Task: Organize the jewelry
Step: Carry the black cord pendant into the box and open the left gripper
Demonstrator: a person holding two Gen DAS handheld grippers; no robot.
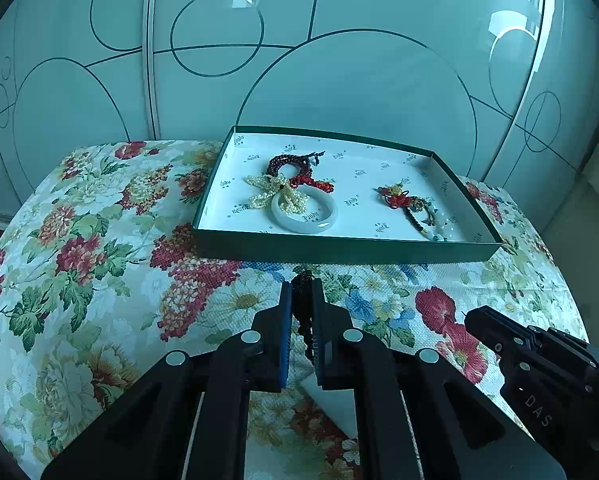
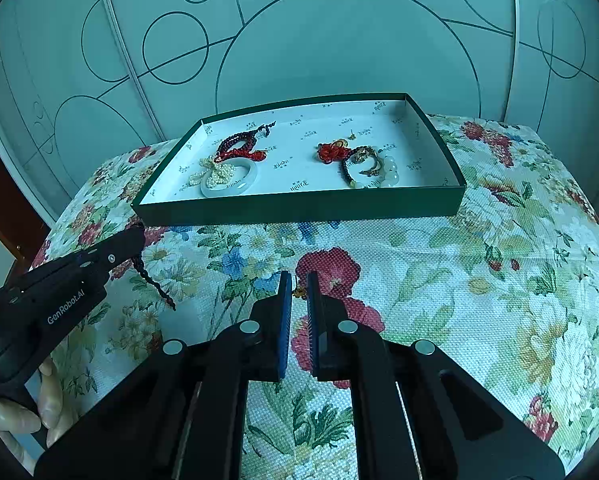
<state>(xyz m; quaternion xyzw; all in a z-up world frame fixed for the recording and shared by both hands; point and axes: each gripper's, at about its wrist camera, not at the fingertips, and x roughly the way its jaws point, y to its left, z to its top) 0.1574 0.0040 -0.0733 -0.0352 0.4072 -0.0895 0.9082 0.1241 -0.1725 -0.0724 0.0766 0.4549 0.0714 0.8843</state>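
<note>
Left gripper [image 1: 302, 280] has its jaws nearly together, pinching a dark beaded strand [image 1: 304, 312] that runs down between the blue pads; in the right wrist view the same strand [image 2: 155, 282] dangles off the gripper tip above the floral tablecloth [image 2: 479, 280], free end just over the cloth or touching it, hard to tell which. Right gripper [image 2: 298, 280] has jaws narrowly parted with a slim gap; a small brownish-gold bit sits at the gap near the tips, but the view is too poor to say if it is gripped or only part of the cloth print. Shallow green box [image 1: 339, 246] with white printed lining sits on the cloth beyond both grippers, against the frosted glass doors [image 1: 339, 60]. Inside, left group: dark red bead bracelet [image 1: 289, 164], red knotted cord piece [image 1: 313, 184], cream pearl flower ornament [image 1: 277, 194] lying partly over a pale jade bangle [image 1: 321, 222], all touching or overlapping. Right group, well apart from the left: red knot charm [image 2: 331, 151] beside a dark bead bracelet with gold charms [image 2: 359, 164] and pale green stone beads [image 2: 391, 170] near the front wall. A bare hand [image 2: 19, 416] holds the left gripper handle at lower left of the right wrist view.
</note>
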